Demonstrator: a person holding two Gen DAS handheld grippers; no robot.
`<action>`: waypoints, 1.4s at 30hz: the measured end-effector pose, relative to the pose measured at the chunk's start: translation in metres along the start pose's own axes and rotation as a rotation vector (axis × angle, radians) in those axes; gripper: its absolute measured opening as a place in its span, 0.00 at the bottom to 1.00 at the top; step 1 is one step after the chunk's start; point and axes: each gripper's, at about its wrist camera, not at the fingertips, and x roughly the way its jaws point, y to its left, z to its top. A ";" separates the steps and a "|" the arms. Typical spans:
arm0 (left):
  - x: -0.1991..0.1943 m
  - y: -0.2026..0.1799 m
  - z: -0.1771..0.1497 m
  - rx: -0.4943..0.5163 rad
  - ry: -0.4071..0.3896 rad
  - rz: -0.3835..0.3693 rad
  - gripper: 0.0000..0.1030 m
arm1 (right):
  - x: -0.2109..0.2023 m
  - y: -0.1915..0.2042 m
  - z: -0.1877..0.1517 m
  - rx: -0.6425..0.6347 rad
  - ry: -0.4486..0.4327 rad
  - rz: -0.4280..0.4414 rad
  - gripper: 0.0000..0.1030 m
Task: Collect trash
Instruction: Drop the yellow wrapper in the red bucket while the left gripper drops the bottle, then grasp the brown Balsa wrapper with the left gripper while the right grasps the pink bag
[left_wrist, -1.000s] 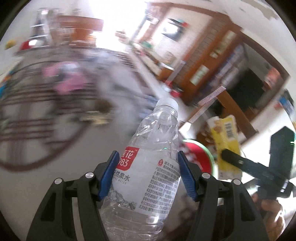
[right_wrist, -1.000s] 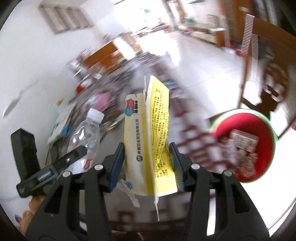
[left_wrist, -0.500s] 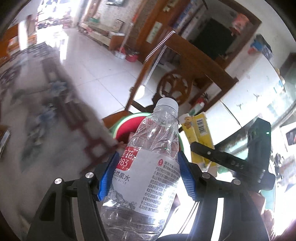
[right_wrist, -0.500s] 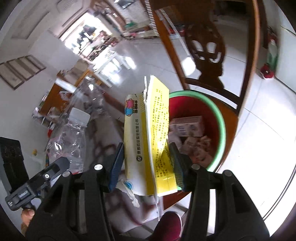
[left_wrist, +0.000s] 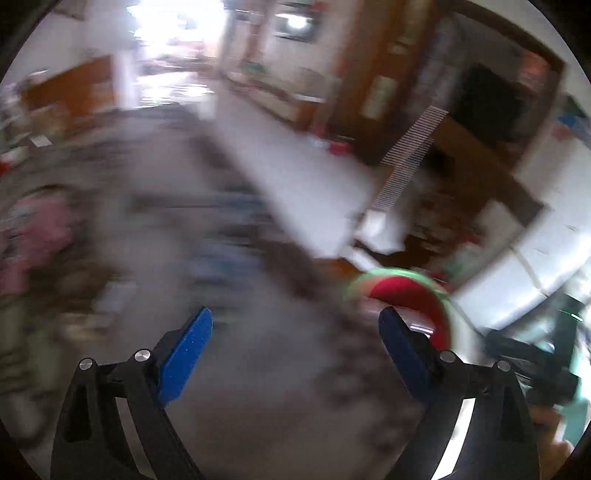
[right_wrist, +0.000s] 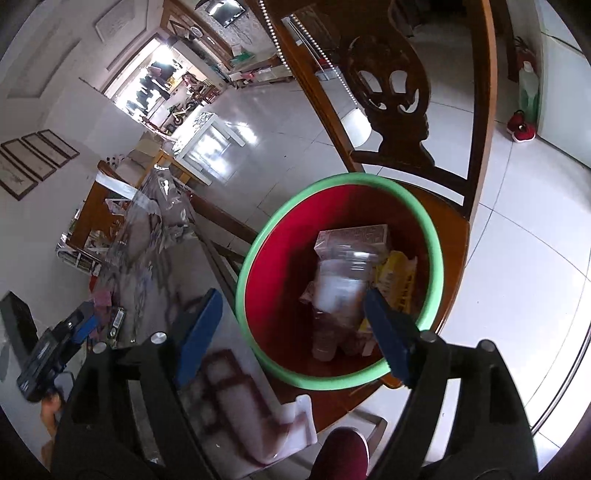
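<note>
In the right wrist view a red bin with a green rim (right_wrist: 258, 243) stands on a wooden chair seat beside the table. Inside it lie a clear water bottle (right_wrist: 340, 295), a yellow carton (right_wrist: 400, 277) and a pink box (right_wrist: 352, 236). My right gripper (right_wrist: 293, 326) is open and empty, just above the bin's near rim. My left gripper (left_wrist: 295, 349) is open and empty over the table; its view is badly blurred, with the bin (left_wrist: 424, 295) to its right. The left gripper also shows at the right wrist view's left edge (right_wrist: 70, 332).
A carved wooden chair back (right_wrist: 402, 122) rises behind the bin. The patterned tablecloth's edge (right_wrist: 236, 402) hangs beside the bin. Pink items (left_wrist: 33, 232) lie blurred on the table at left. White tiled floor (right_wrist: 517, 229) surrounds the chair.
Both grippers have opened. The bottle has left my left gripper and the yellow carton my right; both now lie in the bin. The left gripper has swung back toward the table.
</note>
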 end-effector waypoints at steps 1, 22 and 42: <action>0.000 0.019 0.004 -0.021 0.000 0.051 0.86 | 0.001 0.002 -0.002 0.000 0.001 0.004 0.76; 0.022 0.135 0.005 -0.085 0.168 0.160 0.51 | -0.016 0.095 0.003 -0.194 -0.023 0.054 0.77; -0.112 0.222 -0.078 -0.339 -0.018 0.078 0.52 | 0.217 0.501 -0.126 -1.075 0.200 0.017 0.90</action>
